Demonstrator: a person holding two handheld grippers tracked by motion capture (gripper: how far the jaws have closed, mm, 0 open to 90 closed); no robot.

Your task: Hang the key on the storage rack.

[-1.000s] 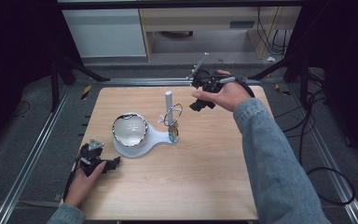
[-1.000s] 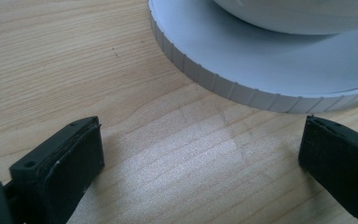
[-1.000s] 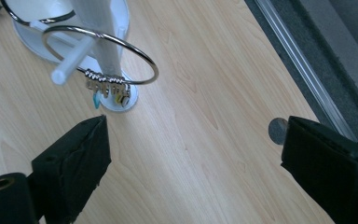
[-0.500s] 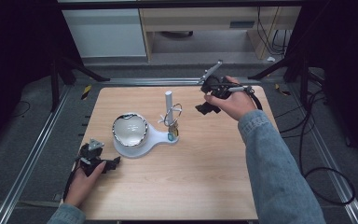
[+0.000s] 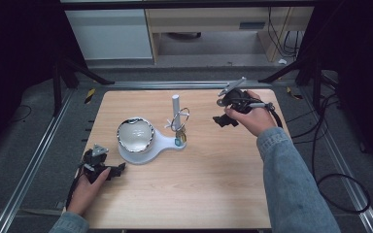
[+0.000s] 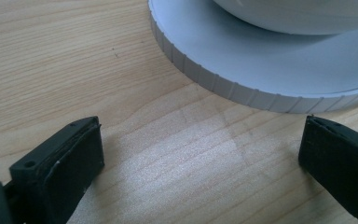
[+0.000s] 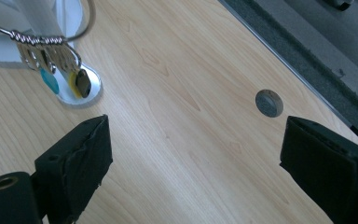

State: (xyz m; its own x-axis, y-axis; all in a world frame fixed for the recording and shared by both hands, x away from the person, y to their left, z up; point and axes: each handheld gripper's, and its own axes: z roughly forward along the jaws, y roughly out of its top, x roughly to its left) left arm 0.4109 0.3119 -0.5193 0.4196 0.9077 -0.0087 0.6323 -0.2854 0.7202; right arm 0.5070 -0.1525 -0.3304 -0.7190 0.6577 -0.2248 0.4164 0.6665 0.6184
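A white stand [image 5: 162, 144] lies mid-table; its round base carries a shiny bowl [image 5: 135, 134] and an upright white post [image 5: 175, 108]. A wire ring of keys [image 5: 180, 125] hangs around the post. My left gripper [image 5: 111, 171] rests at the table's near left, open, its jaws facing the ribbed edge of the stand's base [image 6: 242, 86]. It [image 6: 200, 144] holds nothing. My right gripper [image 5: 222, 119] hovers right of the post, open and empty [image 7: 196, 154]. Up close, the keys [image 7: 58, 65] with teal and yellow tags hang at the upper left.
The wooden table [image 5: 199, 194] has bare room in front and to the right. A small grey round plug [image 7: 269, 103] sits in the tabletop near its edge. Metal rails [image 5: 39, 155] flank the table, and cables [image 5: 330, 160] trail on the floor at right.
My right gripper has drifted right and toward the near side, away from the post. The left gripper and the stand have stayed put.
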